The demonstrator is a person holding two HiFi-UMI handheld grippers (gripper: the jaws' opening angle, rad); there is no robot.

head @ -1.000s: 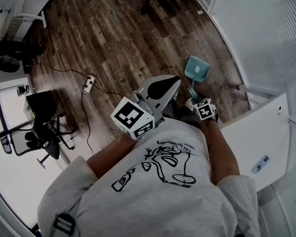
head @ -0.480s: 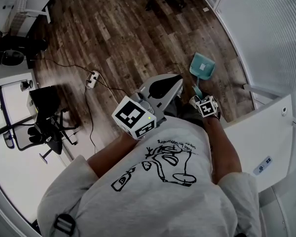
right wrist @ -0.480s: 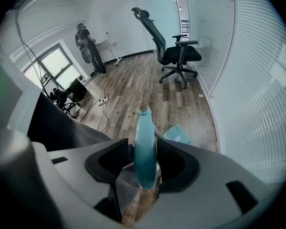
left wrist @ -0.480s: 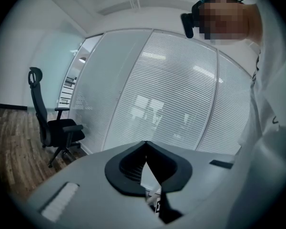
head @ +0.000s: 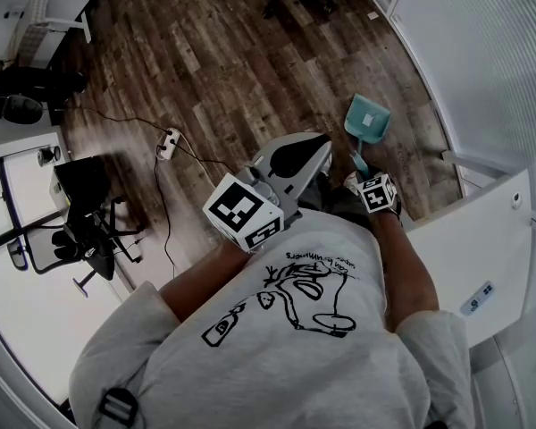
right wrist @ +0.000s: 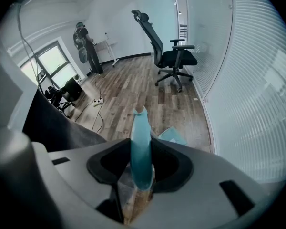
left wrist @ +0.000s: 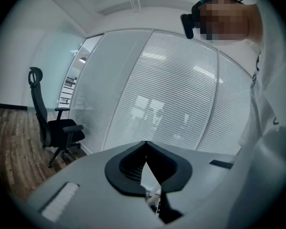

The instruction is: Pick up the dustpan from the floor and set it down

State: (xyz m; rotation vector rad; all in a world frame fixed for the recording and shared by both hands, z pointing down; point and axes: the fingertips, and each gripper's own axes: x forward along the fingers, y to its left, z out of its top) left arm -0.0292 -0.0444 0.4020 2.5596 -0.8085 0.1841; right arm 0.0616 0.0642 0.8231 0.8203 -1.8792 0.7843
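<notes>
A teal dustpan [head: 367, 121] lies on the wood floor by the glass wall, its handle [head: 357, 161] pointing back toward me. My right gripper [head: 358, 173] points steeply down at that handle. In the right gripper view the handle [right wrist: 141, 147] stands up between the jaws, and the pan [right wrist: 172, 136] shows just beyond. The jaws of the right gripper [right wrist: 142, 168] have just been closing, and both pads now sit against the handle. My left gripper [head: 315, 145] is held out in front of my chest, away from the dustpan. The left gripper [left wrist: 145, 146] has its tips together with nothing between them.
A white power strip [head: 168, 141] with a black cable lies on the floor to the left. A black office chair [head: 82, 231] stands at the far left, another chair [right wrist: 174, 56] by the glass wall [head: 482, 61]. A white cabinet [head: 469, 239] is close on my right.
The head view shifted slightly. My right gripper has stayed at the dustpan handle, and the dustpan has stayed on the floor. The left gripper has not moved.
</notes>
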